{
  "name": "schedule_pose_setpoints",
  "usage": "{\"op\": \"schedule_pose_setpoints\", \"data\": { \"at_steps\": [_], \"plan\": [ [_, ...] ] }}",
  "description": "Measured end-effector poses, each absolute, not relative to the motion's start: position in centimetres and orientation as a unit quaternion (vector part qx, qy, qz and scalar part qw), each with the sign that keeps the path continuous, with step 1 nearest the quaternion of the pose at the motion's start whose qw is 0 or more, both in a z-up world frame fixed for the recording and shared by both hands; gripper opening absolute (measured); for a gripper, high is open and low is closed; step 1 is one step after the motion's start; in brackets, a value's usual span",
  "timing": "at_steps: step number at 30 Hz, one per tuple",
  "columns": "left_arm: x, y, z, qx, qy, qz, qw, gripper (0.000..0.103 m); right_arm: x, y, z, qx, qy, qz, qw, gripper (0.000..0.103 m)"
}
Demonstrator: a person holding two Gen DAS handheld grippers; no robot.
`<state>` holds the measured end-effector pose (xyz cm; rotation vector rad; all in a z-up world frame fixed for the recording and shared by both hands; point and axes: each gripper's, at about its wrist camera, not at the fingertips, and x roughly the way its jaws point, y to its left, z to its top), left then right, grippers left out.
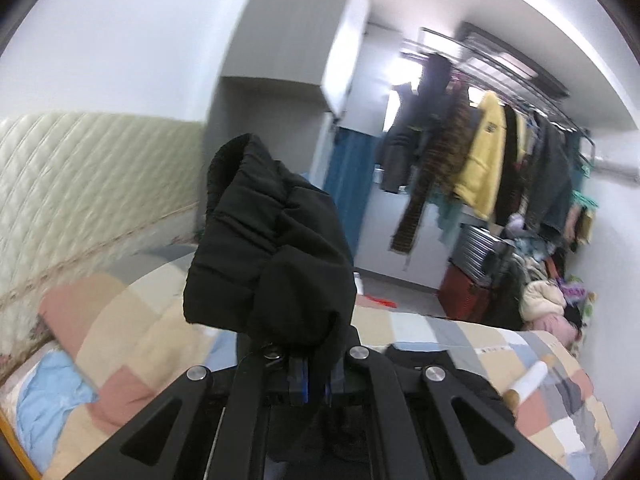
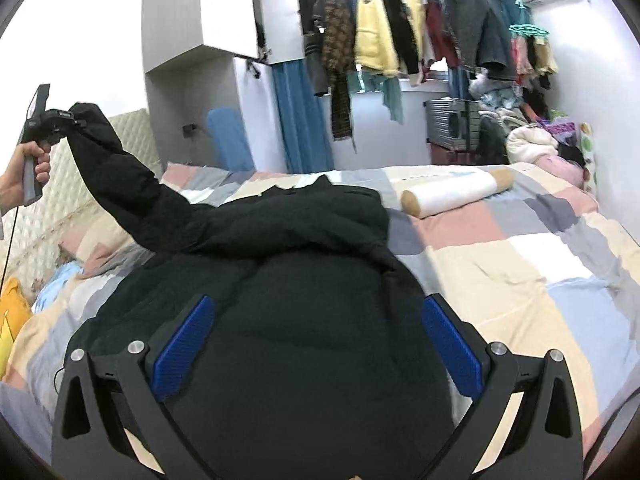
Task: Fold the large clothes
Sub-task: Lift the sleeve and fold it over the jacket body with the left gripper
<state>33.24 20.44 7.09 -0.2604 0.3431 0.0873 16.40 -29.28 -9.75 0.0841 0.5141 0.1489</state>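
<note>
Black linkage bars and blue ribbed pads of the right tongs fill the bottom of the right wrist view, spread wide and gripping nothing, hovering just above the body of the black puffer jacket. Going left to right in that view: a hand grips the handle of the left tongs, which are pressed together on the cuff of the jacket's sleeve and hold it raised above the bed; the jacket's torso lies spread on the patchwork quilt; a white bolster with tan ends lies just beyond it; a rail of hanging clothes runs across the back wall.

From the left wrist view the pinched cuff bunches up thick and quilted, with a ribbed knit end.

The fold appears to be in its early part: the jacket lies flat and one sleeve is lifted but not yet laid across the torso. The other sleeve, the hood and the body folds seem still to do. The padded, slippery-looking shell will likely spring back unless pressed down.
</note>
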Motion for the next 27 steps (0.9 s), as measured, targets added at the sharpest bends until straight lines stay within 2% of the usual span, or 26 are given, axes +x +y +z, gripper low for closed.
{"op": "schedule_pose_setpoints", "data": {
  "at_steps": [6,11,18,27],
  "plan": [
    [34.4,10.6,8.6,-0.100,0.162,-0.014,0.982,0.004,16.2,-31.4,-9.9,0.062,0.244,0.064,0.966,0.103],
    [36.7,2.2,7.4,-0.083,0.180,-0.058,0.978,0.004,16.5,-32.4,-10.3,0.076,0.248,0.066,0.963,0.103],
    [40.3,-9.1,2.1,-0.071,0.211,-0.106,0.969,0.004,16.2,-33.0,-10.9,0.090,0.248,0.056,0.963,0.103],
    [42.9,-17.9,-7.5,-0.007,0.256,-0.150,0.955,0.004,19.5,-35.5,-12.5,0.117,0.266,0.046,0.956,0.103]
  ]
}}
